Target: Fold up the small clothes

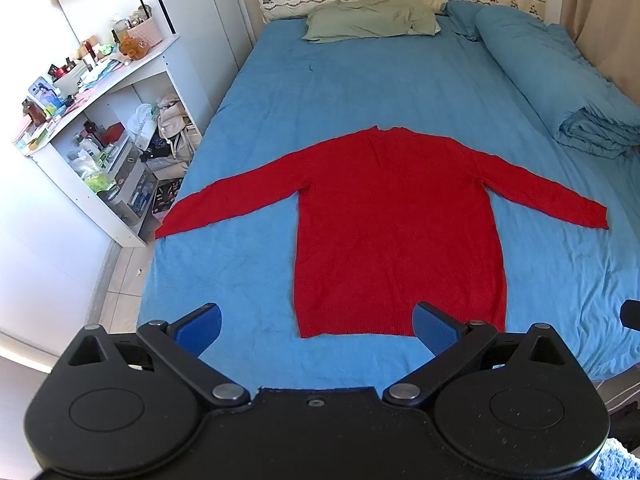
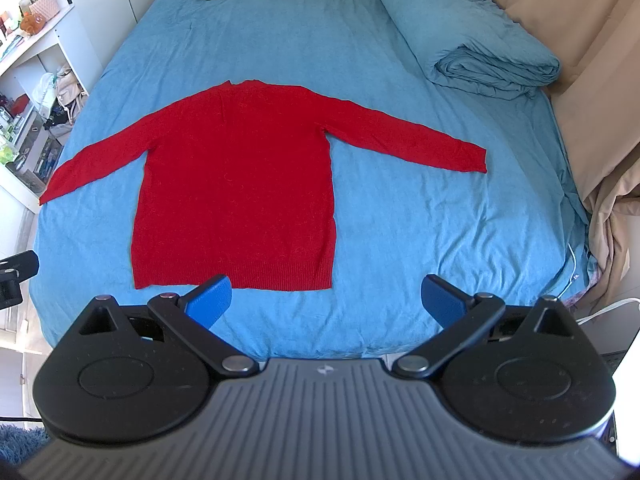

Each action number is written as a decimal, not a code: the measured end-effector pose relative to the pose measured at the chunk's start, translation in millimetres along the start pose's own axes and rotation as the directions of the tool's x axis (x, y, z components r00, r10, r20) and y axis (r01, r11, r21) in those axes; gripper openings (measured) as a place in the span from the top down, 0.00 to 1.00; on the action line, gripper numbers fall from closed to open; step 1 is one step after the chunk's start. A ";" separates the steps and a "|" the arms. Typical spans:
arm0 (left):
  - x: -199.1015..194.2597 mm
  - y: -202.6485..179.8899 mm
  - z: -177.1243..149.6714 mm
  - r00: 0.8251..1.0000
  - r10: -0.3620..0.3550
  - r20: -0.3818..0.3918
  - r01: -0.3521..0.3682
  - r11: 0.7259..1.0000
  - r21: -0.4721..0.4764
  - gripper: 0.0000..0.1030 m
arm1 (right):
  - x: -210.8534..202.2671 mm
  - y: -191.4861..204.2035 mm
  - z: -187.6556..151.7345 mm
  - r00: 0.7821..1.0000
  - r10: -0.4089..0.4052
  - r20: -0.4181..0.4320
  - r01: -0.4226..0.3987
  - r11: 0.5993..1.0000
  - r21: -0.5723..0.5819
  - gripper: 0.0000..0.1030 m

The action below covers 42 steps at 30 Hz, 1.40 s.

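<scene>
Red sweater (image 1: 396,232), one and only one garment in sight, lies spread flat on a blue-sheeted bed (image 1: 360,80), both sleeves stretched out sideways and its ribbed hem (image 1: 360,326) nearest the two hand-held grippers. The left gripper (image 1: 318,326) hangs above the near edge of the bed with its two blue pads (image 1: 202,326) wide apart and nothing between them; the hem sits just ahead of it, toward its right-hand pad. The right gripper (image 2: 326,300) is likewise spread and empty, with the sweater's hem just ahead of its left-hand pad and the right sleeve cuff (image 2: 474,160) farther ahead and to its right.

By the look of it, folding has not begun: no part of the sweater is doubled over, so the step in hand appears to be the approach. The next move likely calls for each gripper to travel forward and outward to a cuff, pinch the knit without dragging the sheet, and carry the sleeve across the body.

Counted: one sweater, two sleeves, two grippers, one green pillow (image 1: 372,22) far ahead at the headboard, one rolled blue duvet (image 2: 472,40) ahead on the right, one cluttered white shelf unit (image 1: 108,128) off to the left.
</scene>
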<state>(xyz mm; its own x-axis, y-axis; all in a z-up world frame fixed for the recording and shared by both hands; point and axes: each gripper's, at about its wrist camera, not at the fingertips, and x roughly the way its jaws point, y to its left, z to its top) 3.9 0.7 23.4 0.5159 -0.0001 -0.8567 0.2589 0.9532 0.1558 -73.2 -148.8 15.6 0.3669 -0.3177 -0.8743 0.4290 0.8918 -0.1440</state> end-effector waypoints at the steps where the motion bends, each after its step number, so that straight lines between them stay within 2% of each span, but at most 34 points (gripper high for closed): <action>1: -1.1 1.4 0.7 1.000 -0.001 0.002 0.001 1.000 -0.002 0.00 | 0.0 0.3 -0.2 1.000 -0.001 0.001 0.001 1.000 0.000 0.00; 4: 1.8 2.9 -2.1 1.000 0.003 0.004 -0.003 1.000 -0.004 0.00 | -0.9 1.2 -1.2 1.000 -0.005 0.007 0.005 1.000 -0.002 0.00; 6: 0.6 3.4 -4.0 0.999 0.007 0.033 -0.007 1.000 -0.006 0.00 | -1.1 1.5 -1.9 1.000 -0.005 0.007 0.005 1.000 -0.001 0.00; 13: -2.9 4.9 -2.6 1.000 0.024 0.009 -0.024 1.000 0.013 0.00 | -3.0 0.6 -2.8 1.000 -0.003 0.010 0.003 1.000 0.009 0.00; 15: -5.2 0.7 1.6 1.000 0.010 -0.003 -0.010 1.000 0.023 0.00 | -5.4 -1.5 -2.2 1.000 0.006 0.014 -0.006 1.000 0.022 0.00; 19: -1.7 -5.8 21.0 0.999 -0.035 0.025 0.034 0.999 0.035 0.00 | -11.1 -14.4 5.5 0.998 0.042 0.042 -0.046 0.995 0.087 0.00; 21: 4.3 -13.6 34.3 0.996 -0.075 0.052 0.072 0.996 0.049 0.00 | -11.9 -29.2 14.4 0.998 0.027 0.056 -0.034 0.991 0.130 0.00; 24: 20.8 -30.9 56.0 0.994 -0.093 0.064 0.087 0.992 0.088 0.00 | -9.9 -56.6 31.4 0.996 -0.016 0.089 -0.001 0.983 0.183 0.00; 26: 33.5 -42.7 72.5 0.989 -0.126 0.078 0.119 0.990 0.080 0.00 | -4.5 -78.8 44.6 0.993 -0.043 0.113 0.018 0.977 0.212 0.00; 27: 32.2 -45.7 80.1 0.980 -0.171 0.105 0.166 0.985 0.053 0.00 | 0.0 -90.6 50.8 0.991 -0.053 0.123 0.024 0.973 0.228 0.00; 29: 53.5 -60.3 96.8 0.980 -0.181 0.082 0.178 0.983 0.045 0.00 | 13.8 -117.8 64.8 0.987 -0.072 0.142 0.031 0.963 0.268 0.00; 30: 44.3 -64.6 107.0 0.962 -0.235 0.136 0.236 0.972 0.009 0.00 | 23.1 -131.7 71.1 0.986 -0.079 0.146 0.034 0.957 0.289 0.00; 32: 65.9 -86.0 125.0 0.967 -0.225 0.122 0.226 0.974 0.003 0.00 | 47.8 -160.1 83.5 0.985 -0.085 0.148 0.032 0.943 0.331 0.00; 33: 68.9 -94.0 132.4 0.964 -0.236 0.126 0.240 0.971 -0.014 0.00 | 61.2 -174.0 88.7 0.985 -0.084 0.148 0.028 0.937 0.349 0.00; 37: 103.1 -142.0 161.3 0.971 -0.204 0.123 0.210 0.977 -0.040 0.00 | 130.8 -228.3 108.0 0.989 -0.073 0.131 0.015 0.917 0.398 0.00; 42: 171.8 -201.1 183.8 0.984 -0.167 0.058 0.171 0.983 -0.071 0.00 | 228.8 -290.9 121.3 0.992 -0.076 0.098 0.028 0.906 0.422 0.00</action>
<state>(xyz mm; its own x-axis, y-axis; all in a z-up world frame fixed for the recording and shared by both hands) 190.5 -246.5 -64.8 0.5121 -0.1770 -0.8405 0.2848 0.9582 -0.0282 -13.9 -520.0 -86.3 0.4121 -0.4142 -0.8115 0.7470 0.6636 0.0407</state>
